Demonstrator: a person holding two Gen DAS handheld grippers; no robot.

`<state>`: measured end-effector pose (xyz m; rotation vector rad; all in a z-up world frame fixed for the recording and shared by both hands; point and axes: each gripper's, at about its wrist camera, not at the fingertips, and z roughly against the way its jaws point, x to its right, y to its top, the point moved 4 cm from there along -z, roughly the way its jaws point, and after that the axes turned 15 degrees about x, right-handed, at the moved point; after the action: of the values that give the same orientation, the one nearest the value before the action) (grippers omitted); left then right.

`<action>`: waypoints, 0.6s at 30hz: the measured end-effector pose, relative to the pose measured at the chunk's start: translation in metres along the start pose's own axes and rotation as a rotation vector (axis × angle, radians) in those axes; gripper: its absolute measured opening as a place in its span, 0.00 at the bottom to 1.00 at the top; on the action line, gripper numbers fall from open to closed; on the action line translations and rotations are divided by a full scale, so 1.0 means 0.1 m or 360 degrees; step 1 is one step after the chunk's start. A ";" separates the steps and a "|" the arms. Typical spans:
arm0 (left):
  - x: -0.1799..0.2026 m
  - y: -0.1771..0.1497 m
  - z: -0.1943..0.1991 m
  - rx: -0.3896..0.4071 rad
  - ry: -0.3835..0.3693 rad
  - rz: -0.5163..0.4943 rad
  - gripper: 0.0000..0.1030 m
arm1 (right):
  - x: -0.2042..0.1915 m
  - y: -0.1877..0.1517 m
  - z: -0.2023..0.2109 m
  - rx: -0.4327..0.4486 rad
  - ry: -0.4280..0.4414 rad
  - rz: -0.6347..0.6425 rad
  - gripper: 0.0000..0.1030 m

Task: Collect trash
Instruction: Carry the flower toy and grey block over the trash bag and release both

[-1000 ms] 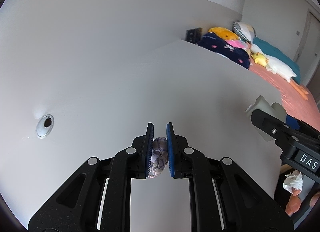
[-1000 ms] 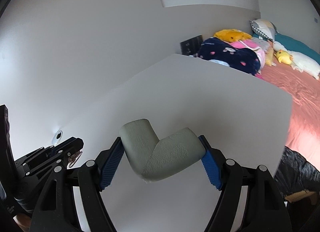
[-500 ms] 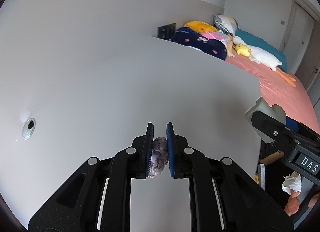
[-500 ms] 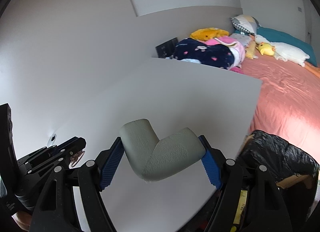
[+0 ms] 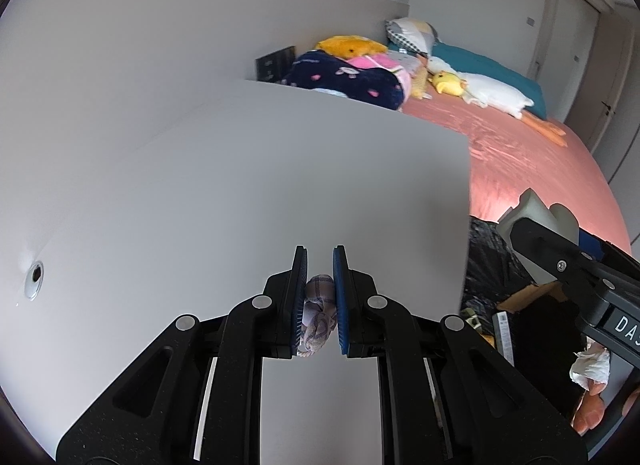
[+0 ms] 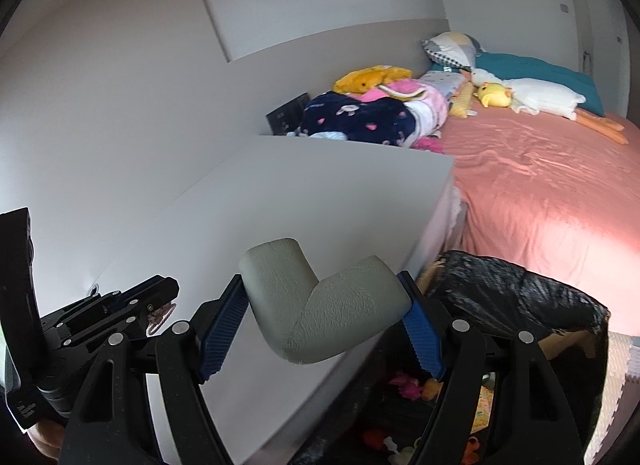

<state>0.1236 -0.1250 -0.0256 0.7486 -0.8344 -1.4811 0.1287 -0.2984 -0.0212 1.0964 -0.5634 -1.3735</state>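
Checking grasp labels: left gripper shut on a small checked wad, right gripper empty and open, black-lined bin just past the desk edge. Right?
Not quite. The right gripper is not empty: the right wrist view shows its pads pressing a grey bent foam piece. The left gripper is shut on the checked wad, and the black-lined bin sits past the desk edge.

We see soft, even daylight in both views, moderately bright. Warm glare washes the bed (image 6: 560,193) sheet at right, brightest toward the frame edge. The counter (image 5: 280,185) reads flat grey with almost no shadow. Fisheye bending curves walls and counter edges; black vignette fills all 4 corners. Focus holds sharp near the lens; far bedding looks slightly soft.
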 end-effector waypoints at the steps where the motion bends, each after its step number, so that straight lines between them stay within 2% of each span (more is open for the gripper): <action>1: 0.07 0.00 -0.02 -0.0002 -0.0015 -0.0011 0.12 | 0.04 0.01 0.02 0.0006 -0.0011 -0.0005 0.73; 18: 0.88 0.00 -0.07 -0.0021 -0.0223 -0.0166 0.12 | 0.82 0.09 0.50 0.0103 -0.0222 -0.0130 0.73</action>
<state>0.1230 -0.2134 -0.0275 0.6930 -0.9014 -1.6454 0.1047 -0.3914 -0.0137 1.0910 -0.6744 -1.5199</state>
